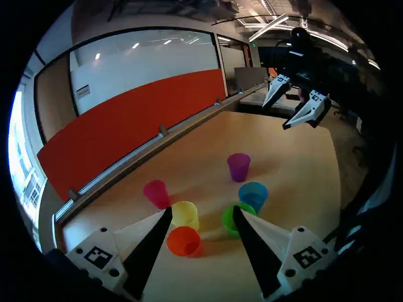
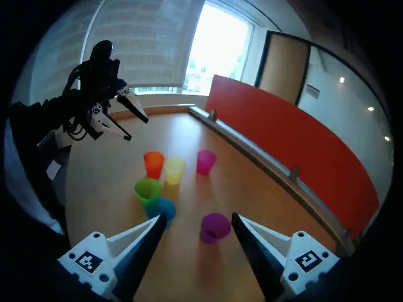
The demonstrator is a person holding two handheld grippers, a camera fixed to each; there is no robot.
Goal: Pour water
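Left gripper view: low over the table [image 1: 302, 166] end, close above the cups [image 1: 185, 214], facing the right gripper [image 1: 273, 118] far across; red panel [image 1: 126, 126] on its left. Right gripper view: opposite end, similarly near, facing the window [image 2: 216, 50] and left gripper [image 2: 139, 131]. Shared: table, cups, red panel.

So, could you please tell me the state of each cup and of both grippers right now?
left gripper: open, holding nothing.
right gripper: open, holding nothing.
purple cup: upright, contents unclear.
blue cup: upright, contents unclear.
green cup: upright, contents unclear.
yellow cup: upright, contents unclear.
orange cup: upright, contents unclear.
pink cup: upright, contents unclear.
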